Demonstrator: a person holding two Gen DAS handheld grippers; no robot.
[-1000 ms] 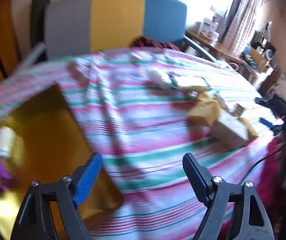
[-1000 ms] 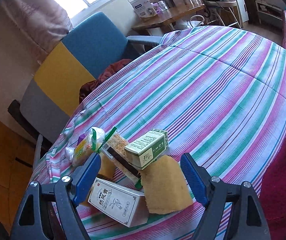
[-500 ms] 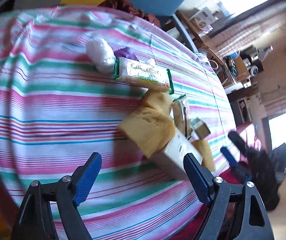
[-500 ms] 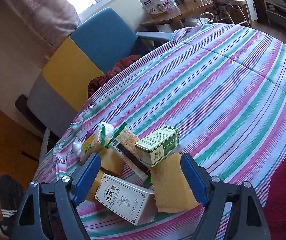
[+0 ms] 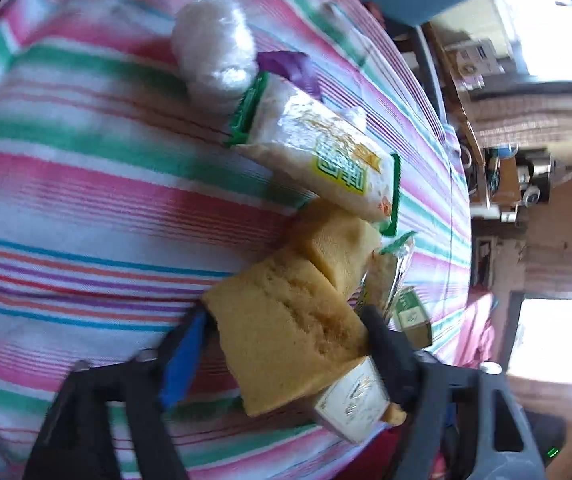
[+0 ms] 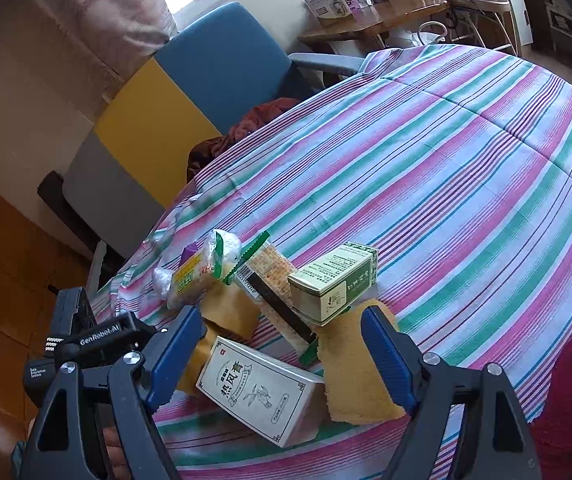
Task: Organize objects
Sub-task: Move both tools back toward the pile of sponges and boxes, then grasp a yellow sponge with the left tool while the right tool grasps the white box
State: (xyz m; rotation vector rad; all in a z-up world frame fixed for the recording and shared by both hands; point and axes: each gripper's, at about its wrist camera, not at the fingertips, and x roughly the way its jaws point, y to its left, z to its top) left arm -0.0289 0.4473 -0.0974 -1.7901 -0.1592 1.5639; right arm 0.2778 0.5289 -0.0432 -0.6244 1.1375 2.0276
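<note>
Here, a pick is judged under way: the left gripper (image 5: 282,344) is seen closing its jaws around a yellow sponge (image 5: 286,332) near the striped tablecloth's (image 6: 446,184) near edge, grip not yet certain. To its right, the right gripper (image 6: 282,340) is held apart, empty, over a white box (image 6: 258,392). A firm squeeze and lift are called for next.

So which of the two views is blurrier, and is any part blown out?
Left wrist view: smeared by motion, worst on the striped tablecloth; window area at right washed out. Right wrist view: sharp, with the white printed carton legible; window glare at top.
</note>
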